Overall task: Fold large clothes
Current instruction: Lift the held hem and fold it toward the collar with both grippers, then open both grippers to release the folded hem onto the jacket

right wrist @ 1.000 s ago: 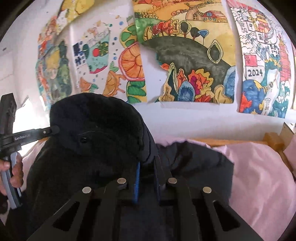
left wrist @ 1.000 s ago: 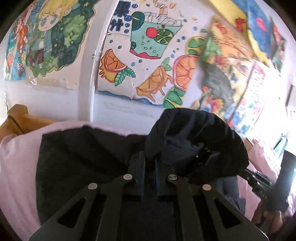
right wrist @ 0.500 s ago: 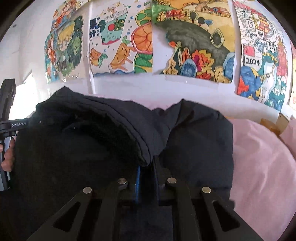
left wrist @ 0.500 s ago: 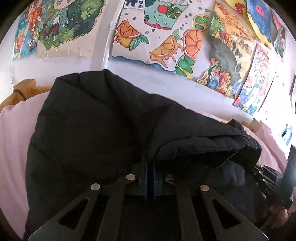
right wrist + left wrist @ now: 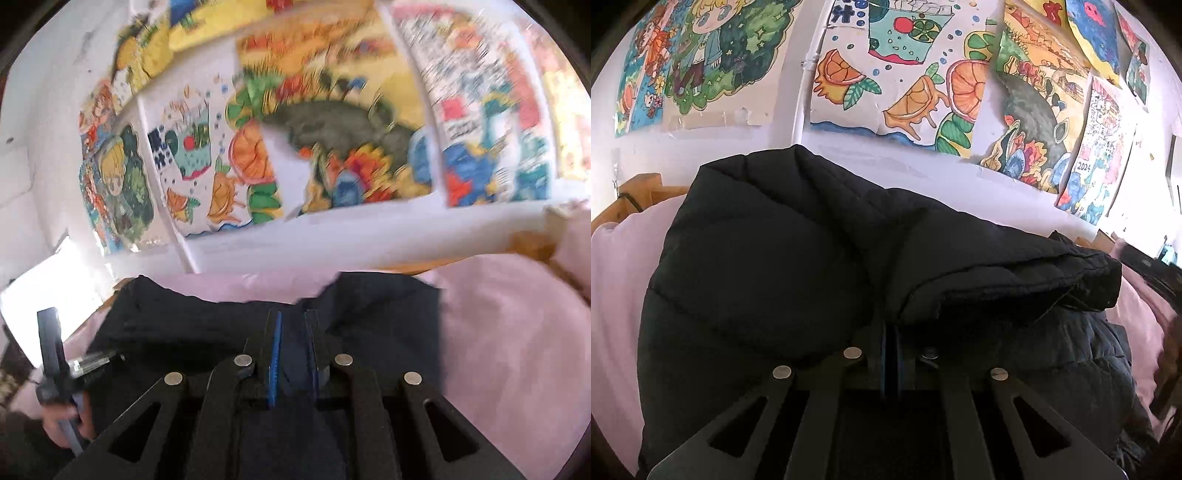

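Note:
A black quilted puffer jacket (image 5: 783,266) lies folded over on a pink bed sheet (image 5: 617,280). My left gripper (image 5: 892,332) is shut on the jacket's folded edge, which drapes over its fingertips. In the right wrist view the jacket (image 5: 376,314) lies flat on the sheet (image 5: 509,332). My right gripper (image 5: 293,321) is slightly parted and empty, just above the jacket. The left gripper's handle and the hand holding it (image 5: 55,373) show at that view's left edge. The right wrist view is blurred by motion.
A white wall with several colourful drawings (image 5: 905,70) rises right behind the bed. A wooden bed frame corner (image 5: 631,199) shows at the left, and more of the frame (image 5: 532,243) at the right. A bright window (image 5: 44,284) is at the far left.
My right gripper has let go of the jacket's fold and pulled back; the jacket now lies flat before it. My left gripper has stayed shut on the folded edge, lowered toward the bed.

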`<state>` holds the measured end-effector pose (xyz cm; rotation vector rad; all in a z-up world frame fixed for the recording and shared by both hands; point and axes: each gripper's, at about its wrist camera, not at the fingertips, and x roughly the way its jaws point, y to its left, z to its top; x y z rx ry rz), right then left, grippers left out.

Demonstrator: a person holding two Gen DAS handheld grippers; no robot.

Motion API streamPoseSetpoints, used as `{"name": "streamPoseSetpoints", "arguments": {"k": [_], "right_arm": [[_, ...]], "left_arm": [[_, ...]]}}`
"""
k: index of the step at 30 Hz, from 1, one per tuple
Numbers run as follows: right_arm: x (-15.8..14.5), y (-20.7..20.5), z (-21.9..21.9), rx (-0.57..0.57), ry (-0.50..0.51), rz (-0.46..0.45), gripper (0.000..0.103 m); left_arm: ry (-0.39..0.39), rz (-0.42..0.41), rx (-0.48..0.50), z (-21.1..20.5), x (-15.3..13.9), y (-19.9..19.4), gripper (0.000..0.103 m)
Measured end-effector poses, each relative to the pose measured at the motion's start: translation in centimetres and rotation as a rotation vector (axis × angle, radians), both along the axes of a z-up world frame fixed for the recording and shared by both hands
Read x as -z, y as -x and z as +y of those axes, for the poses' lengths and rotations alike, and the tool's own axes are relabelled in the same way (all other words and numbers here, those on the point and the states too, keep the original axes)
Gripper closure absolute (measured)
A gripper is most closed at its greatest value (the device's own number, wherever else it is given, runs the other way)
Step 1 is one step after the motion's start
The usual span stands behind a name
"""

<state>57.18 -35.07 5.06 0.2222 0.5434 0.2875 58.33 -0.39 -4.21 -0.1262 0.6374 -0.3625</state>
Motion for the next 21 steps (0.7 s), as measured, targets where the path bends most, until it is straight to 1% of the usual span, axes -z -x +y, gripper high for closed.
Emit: {"name": "streamPoseSetpoints", "arguments": {"k": [2, 4, 5, 7, 8, 9, 11, 12, 13, 16, 17, 18, 20, 21], "right_arm": [[0.4, -3.1, 1.6, -0.027, 0.027, 0.066, 0.091], [1.3, -5.2, 3.4, -0.065, 0.065, 0.128, 0.091], [1.8, -5.5, 4.4, -0.075, 0.114, 0.136, 0.091], [2.8, -5.1, 5.5, -0.089, 0.194, 0.124, 0.091], [3.4, -4.7, 5.7, -0.090, 0.213, 0.116, 0.091], [3.8, -4.5, 5.7, -0.090, 0.217, 0.113, 0.091], [4.7, -4.0, 5.4, -0.084, 0.214, 0.107, 0.091], [5.0, -3.7, 5.3, -0.083, 0.215, 0.106, 0.091], [5.2, -3.4, 5.2, -0.082, 0.218, 0.104, 0.091], [5.7, -2.9, 5.2, -0.074, 0.234, 0.091, 0.090], [5.9, -2.9, 5.4, -0.070, 0.240, 0.087, 0.090], [6.2, -2.8, 5.5, -0.065, 0.248, 0.085, 0.090], [6.4, -2.5, 5.8, -0.047, 0.271, 0.069, 0.089], [6.4, -2.4, 5.9, -0.041, 0.281, 0.061, 0.086]], "left_arm": [[-0.017, 0.000, 0.006, -0.1, -0.2, 0.1, 0.101], [-0.029, 0.005, 0.010, -0.2, -0.5, 0.4, 0.100], [-0.026, 0.008, 0.013, 0.0, -0.6, 0.6, 0.100], [-0.026, 0.018, 0.013, 0.4, -1.1, 1.2, 0.099], [-0.024, 0.021, 0.018, 0.6, -1.3, 1.6, 0.097], [-0.021, 0.023, 0.027, 0.8, -1.5, 1.9, 0.093], [-0.011, 0.013, 0.019, 1.1, -2.3, 2.8, 0.074], [0.018, -0.012, 0.012, 1.4, -2.9, 3.5, 0.055], [0.053, -0.041, 0.006, 1.7, -3.5, 4.0, 0.043], [0.141, -0.102, -0.004, 1.8, -5.4, 4.6, 0.037], [0.139, -0.110, -0.017, 1.2, -6.0, 4.2, 0.036], [0.105, -0.110, -0.042, 0.4, -6.3, 3.7, 0.036], [-0.026, -0.085, -0.110, -1.9, -6.3, 1.8, 0.036], [-0.109, -0.056, -0.136, -3.2, -5.8, 0.4, 0.036]]}}
